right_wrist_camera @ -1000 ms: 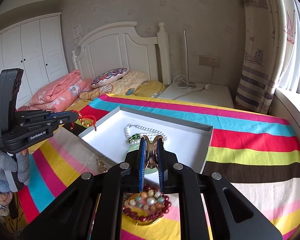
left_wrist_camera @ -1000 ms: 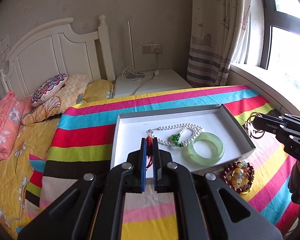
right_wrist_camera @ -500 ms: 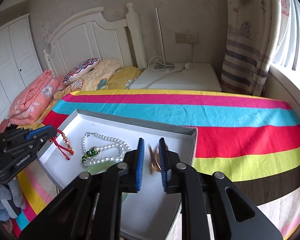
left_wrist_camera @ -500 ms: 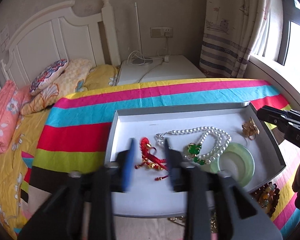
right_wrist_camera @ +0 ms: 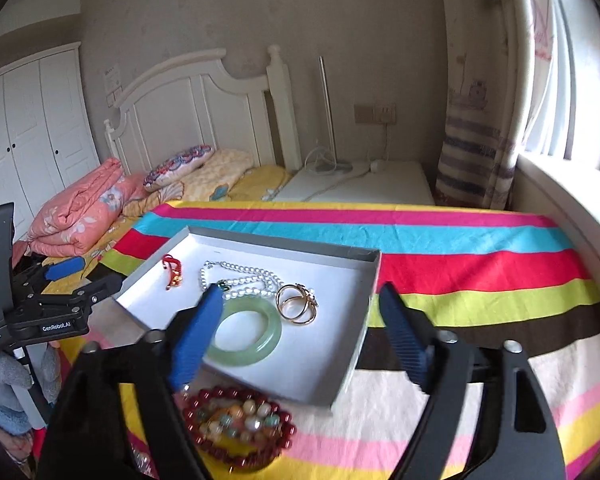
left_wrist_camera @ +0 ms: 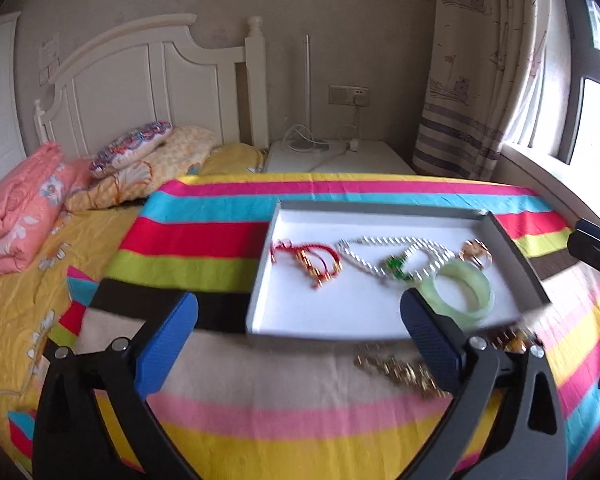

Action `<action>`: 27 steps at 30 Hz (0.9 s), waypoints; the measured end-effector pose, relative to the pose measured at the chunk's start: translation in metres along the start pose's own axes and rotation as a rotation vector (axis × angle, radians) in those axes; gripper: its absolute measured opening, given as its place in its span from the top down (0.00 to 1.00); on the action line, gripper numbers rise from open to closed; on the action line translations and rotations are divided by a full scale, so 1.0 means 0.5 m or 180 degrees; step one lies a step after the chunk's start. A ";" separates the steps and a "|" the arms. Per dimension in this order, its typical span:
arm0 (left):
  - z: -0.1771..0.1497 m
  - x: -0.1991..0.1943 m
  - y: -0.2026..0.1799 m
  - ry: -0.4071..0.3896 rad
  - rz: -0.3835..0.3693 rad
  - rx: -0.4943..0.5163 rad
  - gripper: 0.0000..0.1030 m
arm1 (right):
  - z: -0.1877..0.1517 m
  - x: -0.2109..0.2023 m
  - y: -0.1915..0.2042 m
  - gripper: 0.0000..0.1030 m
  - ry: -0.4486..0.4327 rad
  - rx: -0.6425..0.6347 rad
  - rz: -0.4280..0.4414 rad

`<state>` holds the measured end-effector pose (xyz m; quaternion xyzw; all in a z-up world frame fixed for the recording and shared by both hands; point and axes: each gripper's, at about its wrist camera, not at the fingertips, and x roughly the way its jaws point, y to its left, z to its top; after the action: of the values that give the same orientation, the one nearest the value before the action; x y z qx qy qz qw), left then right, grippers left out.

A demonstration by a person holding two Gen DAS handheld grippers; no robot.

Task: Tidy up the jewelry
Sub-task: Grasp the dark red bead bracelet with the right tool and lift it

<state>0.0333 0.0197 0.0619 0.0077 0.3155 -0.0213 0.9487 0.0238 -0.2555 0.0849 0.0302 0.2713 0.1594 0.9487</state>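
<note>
A grey box with a white floor lies on the striped bedspread. In it lie a red cord bracelet, a pearl necklace with a green pendant, a green jade bangle and gold rings. Outside its near edge lie a gold chain and dark red bead bracelets. My left gripper is open and empty before the box. My right gripper is open and empty above the box's near side.
Striped bedspread covers the bed. Pillows and a folded pink quilt lie at the left by the headboard. A white bedside table, curtain and window sill stand at the right.
Both grippers have opened and drawn back. The red cord bracelet and the gold rings, held a second ago, now lie in the box.
</note>
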 end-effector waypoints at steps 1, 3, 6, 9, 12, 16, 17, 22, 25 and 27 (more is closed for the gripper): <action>-0.013 -0.009 0.003 0.0058 -0.0047 -0.0018 0.03 | -0.009 -0.018 0.005 0.22 -0.0011 -0.0032 0.0043; -0.040 -0.026 0.010 0.0140 -0.0119 -0.0066 0.03 | -0.027 -0.040 0.009 0.22 0.0039 -0.0064 0.0086; -0.083 -0.048 0.025 0.0268 -0.0308 -0.0176 0.03 | -0.060 -0.065 0.010 0.23 0.0097 -0.0076 0.0082; -0.121 -0.056 0.022 0.0367 -0.0308 -0.0127 0.03 | -0.104 -0.074 0.011 0.27 0.0231 -0.0040 0.0097; -0.148 -0.049 0.014 0.0510 -0.0203 0.0008 0.03 | -0.136 -0.068 0.037 0.43 0.0388 -0.0211 0.0192; -0.153 -0.049 0.016 0.0519 -0.0237 -0.0013 0.03 | -0.141 -0.057 0.085 0.62 0.0473 -0.0500 0.0274; -0.156 -0.043 0.019 0.0572 -0.0270 -0.0049 0.03 | -0.140 -0.053 0.098 0.64 0.0496 -0.0573 0.0303; -0.157 -0.029 0.049 0.0663 -0.0414 -0.0296 0.03 | -0.153 -0.020 0.155 0.67 0.0747 -0.0970 0.0282; -0.156 -0.030 0.053 0.0649 -0.0474 -0.0328 0.03 | -0.163 0.004 0.176 0.69 0.0909 -0.1176 0.0247; -0.157 -0.030 0.054 0.0653 -0.0491 -0.0329 0.03 | -0.167 0.023 0.182 0.71 0.0994 -0.1316 0.0160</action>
<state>-0.0245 0.0493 0.0082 -0.0633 0.4111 -0.0770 0.9061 -0.0369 -0.1682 0.0211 -0.1826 0.3752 0.2377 0.8771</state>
